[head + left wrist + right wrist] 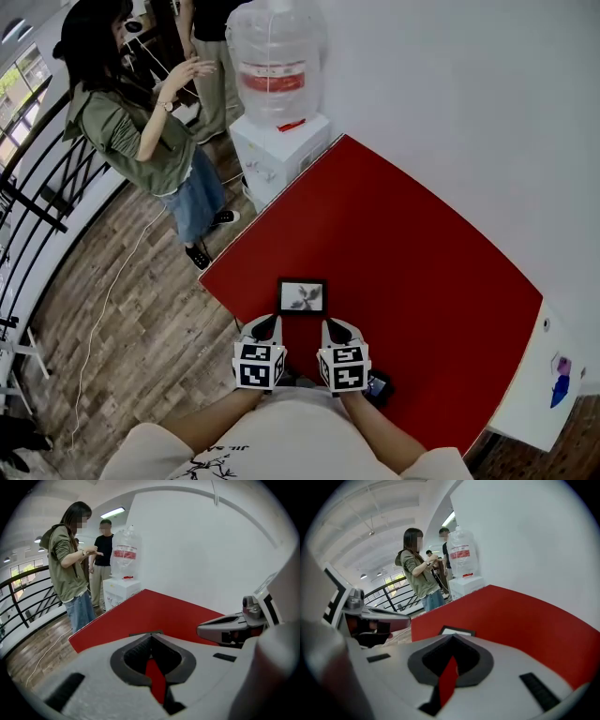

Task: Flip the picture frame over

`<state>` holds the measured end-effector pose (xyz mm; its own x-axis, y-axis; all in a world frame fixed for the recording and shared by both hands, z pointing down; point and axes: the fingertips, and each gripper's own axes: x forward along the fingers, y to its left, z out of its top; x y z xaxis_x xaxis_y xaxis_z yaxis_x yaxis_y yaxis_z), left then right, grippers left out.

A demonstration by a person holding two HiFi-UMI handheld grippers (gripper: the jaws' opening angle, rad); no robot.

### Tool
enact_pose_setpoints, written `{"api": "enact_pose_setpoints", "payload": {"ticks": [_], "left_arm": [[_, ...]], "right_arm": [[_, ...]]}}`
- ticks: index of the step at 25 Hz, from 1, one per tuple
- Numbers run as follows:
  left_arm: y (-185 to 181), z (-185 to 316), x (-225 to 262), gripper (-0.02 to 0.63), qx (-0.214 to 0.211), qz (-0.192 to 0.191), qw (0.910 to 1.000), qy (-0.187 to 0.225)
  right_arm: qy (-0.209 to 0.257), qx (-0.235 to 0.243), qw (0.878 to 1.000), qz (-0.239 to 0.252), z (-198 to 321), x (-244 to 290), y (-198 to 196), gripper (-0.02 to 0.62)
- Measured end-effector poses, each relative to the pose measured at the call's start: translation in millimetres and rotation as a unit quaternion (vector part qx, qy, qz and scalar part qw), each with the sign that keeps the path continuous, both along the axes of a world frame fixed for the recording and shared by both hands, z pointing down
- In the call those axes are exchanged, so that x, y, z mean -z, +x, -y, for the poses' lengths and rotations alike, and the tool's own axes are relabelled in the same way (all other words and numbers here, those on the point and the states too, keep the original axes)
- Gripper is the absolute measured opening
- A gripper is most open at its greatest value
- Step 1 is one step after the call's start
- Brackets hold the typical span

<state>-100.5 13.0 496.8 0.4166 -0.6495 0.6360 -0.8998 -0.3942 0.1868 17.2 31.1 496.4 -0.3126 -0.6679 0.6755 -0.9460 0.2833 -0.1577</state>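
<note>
A small black picture frame (pixel 302 296) lies picture side up on the red table (pixel 394 253), close to its near left edge. My left gripper (pixel 270 323) hovers just short of the frame's near left corner, jaws shut and empty. Beside it my right gripper (pixel 335 327) is level with it, near the frame's right corner, also shut on nothing. In the right gripper view the frame (pixel 457 631) peeks over the closed jaws (pixel 451 638). In the left gripper view only a thin dark edge of the frame (pixel 146 633) shows past the closed jaws (pixel 151 637).
A water dispenser (pixel 278 141) with a large bottle (pixel 274 58) stands off the table's far left corner. Two people (pixel 150 131) stand on the wooden floor beside it. A small dark object (pixel 379 385) lies near my right gripper. A white wall runs behind the table; a railing (pixel 37 187) is at left.
</note>
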Motion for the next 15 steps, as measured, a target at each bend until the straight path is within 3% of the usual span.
{"api": "enact_pose_setpoints", "payload": {"ticks": [15], "left_arm": [[-2.9,-2.3,-0.9,0.006,0.001,-0.002,1.0000,-0.009]], "right_arm": [[0.004,0.012,1.000,-0.007,-2.2,1.4,-7.8,0.003]]}}
